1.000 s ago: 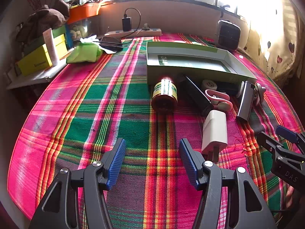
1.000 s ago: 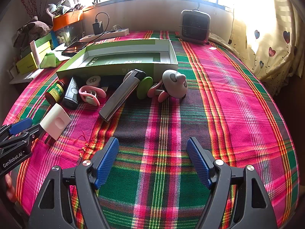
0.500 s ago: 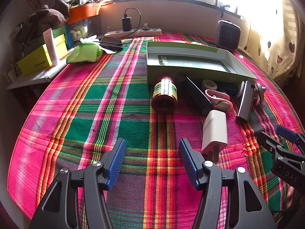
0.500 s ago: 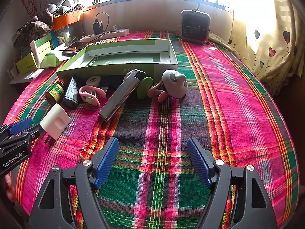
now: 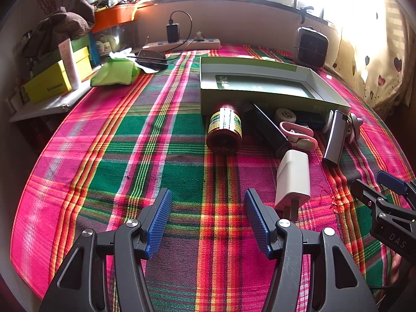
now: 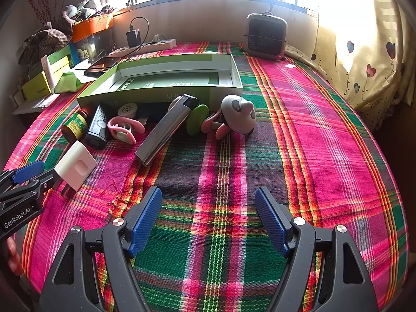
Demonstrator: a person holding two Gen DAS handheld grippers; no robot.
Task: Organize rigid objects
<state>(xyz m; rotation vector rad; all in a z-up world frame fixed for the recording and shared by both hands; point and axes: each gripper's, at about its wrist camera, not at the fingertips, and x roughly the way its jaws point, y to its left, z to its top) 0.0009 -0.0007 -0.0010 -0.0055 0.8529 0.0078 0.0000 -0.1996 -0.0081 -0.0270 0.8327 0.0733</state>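
An open green box (image 5: 262,85) (image 6: 166,78) lies on the plaid cloth. In front of it sit a brown bottle (image 5: 225,130) (image 6: 75,127), a black remote (image 5: 267,130) (image 6: 97,128), a pink clip (image 5: 299,135) (image 6: 124,128), a silver bar (image 5: 335,137) (image 6: 166,130), a green disc (image 6: 196,122) and a grey toy (image 6: 238,117). A white charger (image 5: 292,178) (image 6: 76,165) lies nearest. My left gripper (image 5: 208,218) hovers open over bare cloth, left of the charger. My right gripper (image 6: 208,218) is open too, short of the silver bar.
A small heater (image 6: 266,36) stands at the back right. A power strip (image 5: 182,44), a phone (image 5: 152,59), a green pouch (image 5: 114,71) and yellow boxes (image 5: 49,83) crowd the back left. A curtain (image 6: 364,59) hangs on the right.
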